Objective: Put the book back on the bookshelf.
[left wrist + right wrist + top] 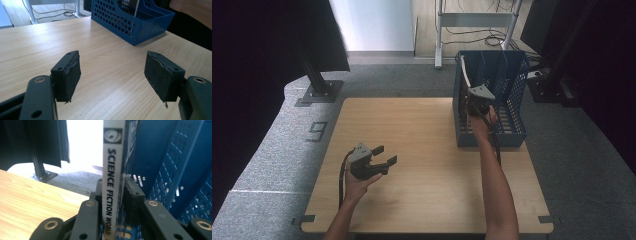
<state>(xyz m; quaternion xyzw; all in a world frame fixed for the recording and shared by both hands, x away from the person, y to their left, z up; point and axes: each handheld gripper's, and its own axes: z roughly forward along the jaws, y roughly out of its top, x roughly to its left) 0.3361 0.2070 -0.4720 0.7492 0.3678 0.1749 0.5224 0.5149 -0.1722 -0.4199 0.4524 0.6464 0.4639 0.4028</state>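
Wood table, blue rack at far right: magazine going into the rack.

Right claw (117,195) is clamped on a thin magazine (113,170), spine reading "SCIENCE FICTION WORLD", held upright and rising from between its jaws, at the rack (512,80) mouth. Left claw (115,75) hovers over bare table (105,45), jaws apart, nothing between them, rack well ahead of it. Risks, judged: the pinch looks to sit low on the spine, so the tall floppy top may lean and catch a divider or the rim; a loosened grip could let it slip sideways. Which slot it sits over is hard to tell. An unsteadied rack may shift if bumped.
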